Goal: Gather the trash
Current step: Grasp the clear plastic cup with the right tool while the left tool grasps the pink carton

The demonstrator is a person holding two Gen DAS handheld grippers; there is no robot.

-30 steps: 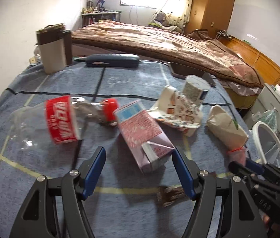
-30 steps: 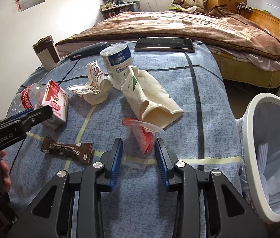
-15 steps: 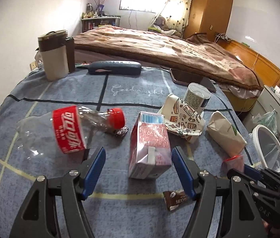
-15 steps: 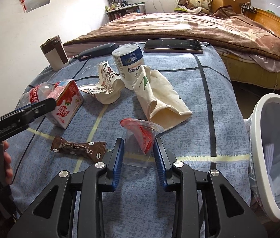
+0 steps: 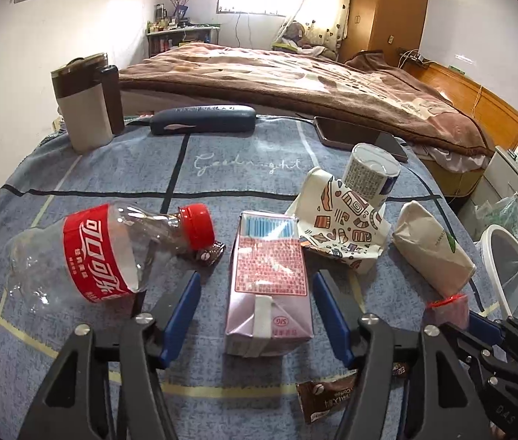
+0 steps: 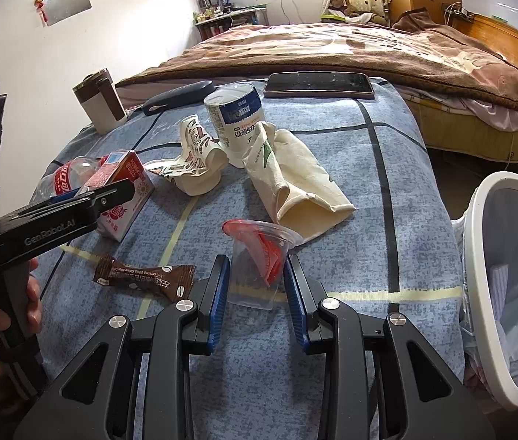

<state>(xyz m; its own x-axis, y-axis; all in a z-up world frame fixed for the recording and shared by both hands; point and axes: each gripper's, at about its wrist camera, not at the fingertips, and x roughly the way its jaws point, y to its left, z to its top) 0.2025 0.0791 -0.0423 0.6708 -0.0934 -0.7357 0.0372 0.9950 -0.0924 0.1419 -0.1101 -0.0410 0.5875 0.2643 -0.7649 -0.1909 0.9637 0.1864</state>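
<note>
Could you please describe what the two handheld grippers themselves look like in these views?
Both the left gripper and the right gripper are matte black frames with triangular cut-outs and silver pivot screws. Their fingers carry ribbed blue pads. Seen side-on in the right wrist view, the left one has a pistol-style handle, white "GenRobot.AI" lettering and a black cable at its rear.

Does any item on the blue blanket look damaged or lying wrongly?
Yes. The clear plastic cola bottle with red label lies on its side, dented. The patterned paper cup beside the pink drink carton is crushed.
</note>
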